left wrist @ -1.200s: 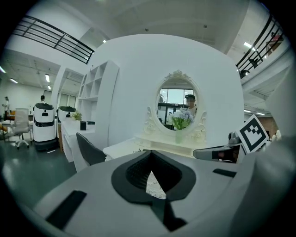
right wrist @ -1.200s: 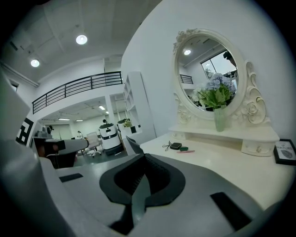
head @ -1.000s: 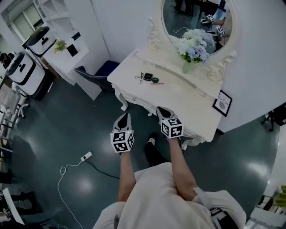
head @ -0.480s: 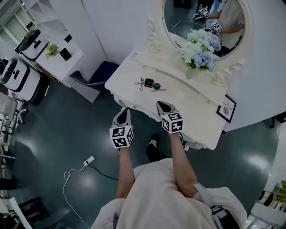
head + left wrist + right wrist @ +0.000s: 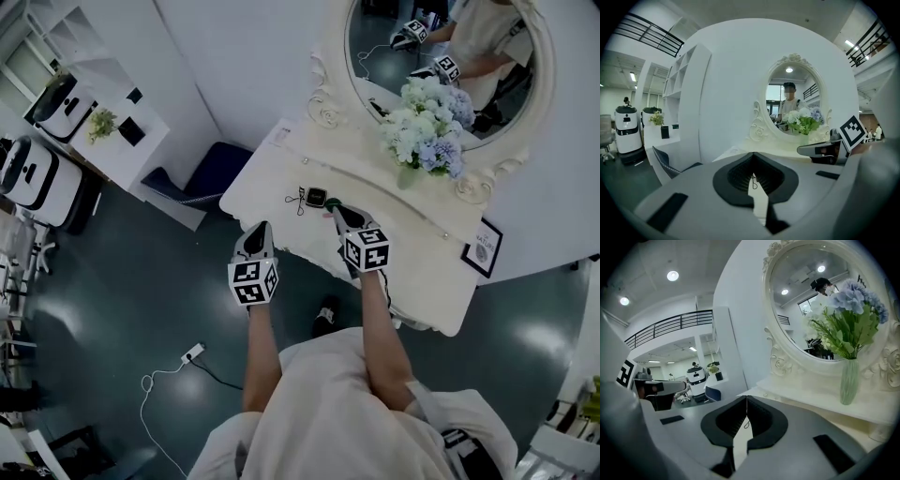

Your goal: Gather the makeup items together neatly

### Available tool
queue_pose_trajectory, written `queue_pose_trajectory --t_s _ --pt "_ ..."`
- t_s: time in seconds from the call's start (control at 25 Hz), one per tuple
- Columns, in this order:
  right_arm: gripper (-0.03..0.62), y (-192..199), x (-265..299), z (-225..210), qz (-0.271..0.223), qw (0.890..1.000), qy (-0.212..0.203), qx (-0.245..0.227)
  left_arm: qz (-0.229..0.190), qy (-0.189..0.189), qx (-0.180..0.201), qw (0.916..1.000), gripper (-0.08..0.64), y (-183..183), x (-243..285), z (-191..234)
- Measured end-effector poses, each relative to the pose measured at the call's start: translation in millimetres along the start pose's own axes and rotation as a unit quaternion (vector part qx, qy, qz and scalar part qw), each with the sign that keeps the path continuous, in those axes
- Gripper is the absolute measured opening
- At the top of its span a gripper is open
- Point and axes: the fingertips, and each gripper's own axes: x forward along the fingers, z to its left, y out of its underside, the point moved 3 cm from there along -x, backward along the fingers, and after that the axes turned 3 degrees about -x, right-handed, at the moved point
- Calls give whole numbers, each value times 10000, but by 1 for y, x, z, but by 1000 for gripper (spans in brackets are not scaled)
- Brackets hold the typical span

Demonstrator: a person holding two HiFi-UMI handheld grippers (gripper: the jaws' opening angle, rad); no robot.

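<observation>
Change since 1 second ago: both grippers have moved from short of the near edge to the tabletop (image 5: pixel 281 164).

- Left gripper (image 5: pixel 260 229): at the near edge of the tabletop, left of the makeup items and apart from them. Jaws together, nothing between them (image 5: pixel 753 153).
- Right gripper (image 5: pixel 336 208): over the tabletop, tips just right of the makeup items; contact cannot be told. Jaws together, nothing between them (image 5: pixel 746 397).
- Makeup items (image 5: pixel 315 197): 1 small cluster on the left part of the tabletop, near its front edge; includes 1 dark square compact and 1 black looped tool (image 5: pixel 296 199) at its left.
- Vase of flowers (image 5: pixel 427 127): far side, in front of the oval mirror (image 5: pixel 487 37).
- Framed card (image 5: pixel 483 249): right end, upright.
</observation>
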Motion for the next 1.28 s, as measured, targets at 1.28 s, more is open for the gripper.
queue_pose_trajectory --t_s 1.28 --pt "41 85 52 -78 1938 9564 -851 -2009 1159 1573 340 9801 14 71 150 -64"
